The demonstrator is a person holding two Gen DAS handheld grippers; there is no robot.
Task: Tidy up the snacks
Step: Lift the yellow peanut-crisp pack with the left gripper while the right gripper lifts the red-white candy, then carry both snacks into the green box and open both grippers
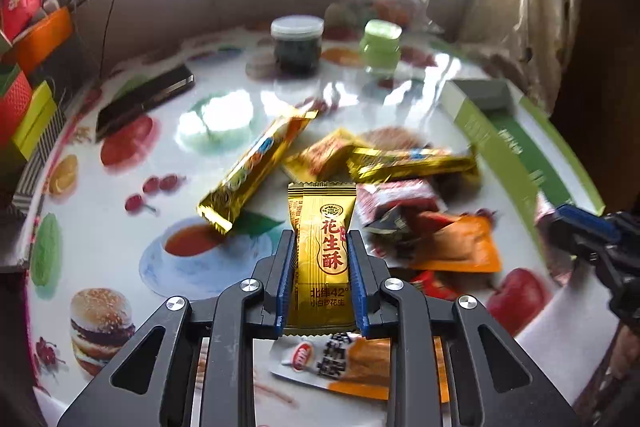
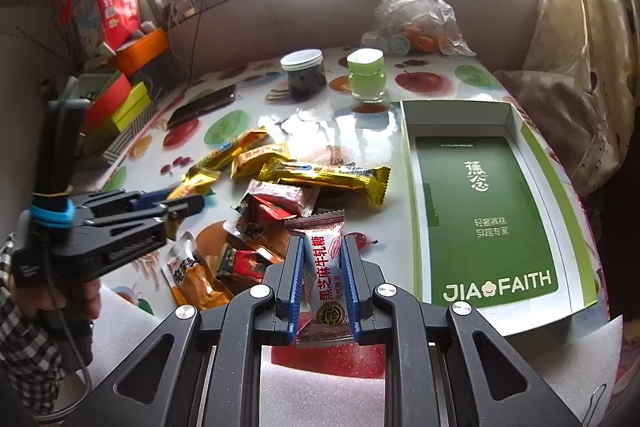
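My left gripper is shut on a gold peanut-candy packet and holds it above the snack pile. My right gripper is shut on a white and red nougat packet, just left of the open green and white box, which has nothing in it. The pile of gold bars and red and orange packets lies in the middle of the table. The left gripper also shows in the right wrist view, over the pile's left side. The right gripper shows in the left wrist view.
A dark jar with a white lid and a green jar stand at the back of the fruit-print table. A phone lies back left. Coloured boxes are stacked at the left edge, a plastic bag behind.
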